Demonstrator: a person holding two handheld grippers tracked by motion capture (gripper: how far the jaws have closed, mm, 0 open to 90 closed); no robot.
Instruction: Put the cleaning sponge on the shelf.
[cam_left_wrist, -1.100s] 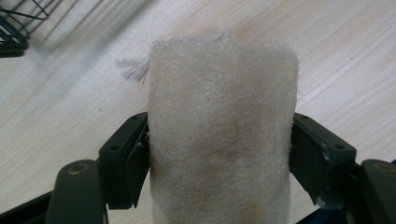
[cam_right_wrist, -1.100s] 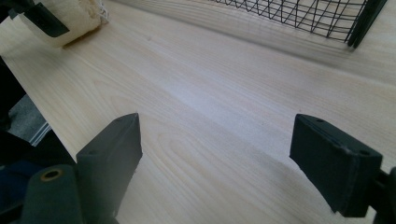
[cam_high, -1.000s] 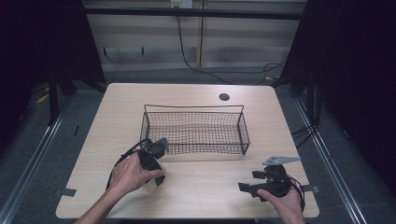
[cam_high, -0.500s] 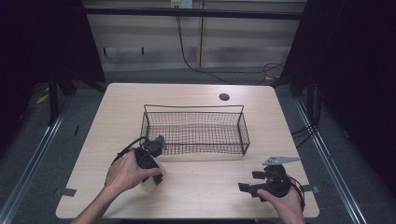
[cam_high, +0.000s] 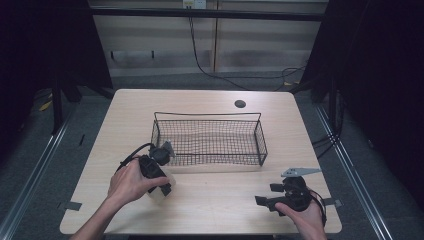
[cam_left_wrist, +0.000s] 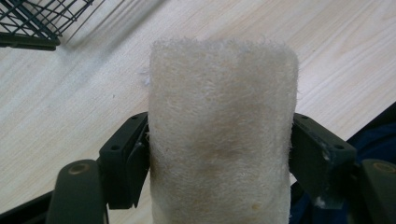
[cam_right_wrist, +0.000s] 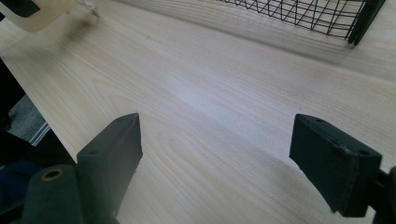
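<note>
A cream, fuzzy roll (cam_left_wrist: 223, 102) stands between the jaws of my left gripper (cam_left_wrist: 219, 154), whose pads press on its two sides. In the high view my left gripper (cam_high: 163, 188) sits in the person's left hand just in front of the left end of the black wire basket (cam_high: 207, 115). It points down at the table with the pale roll (cam_high: 156, 194) under it. My right gripper (cam_high: 265, 194) rests near the table's front right edge. Its jaws stand wide apart over bare wood in the right gripper view (cam_right_wrist: 233, 158).
The wire basket stands mid-table; its corner (cam_left_wrist: 32, 23) shows beyond the roll and its near wall (cam_right_wrist: 303, 14) lies ahead of the right gripper. A dark round hole (cam_high: 240, 104) sits near the table's far edge. Cables trail on the floor behind.
The left hand has shifted slightly toward the table's near-left with the roll still held. The right hand has not moved.
</note>
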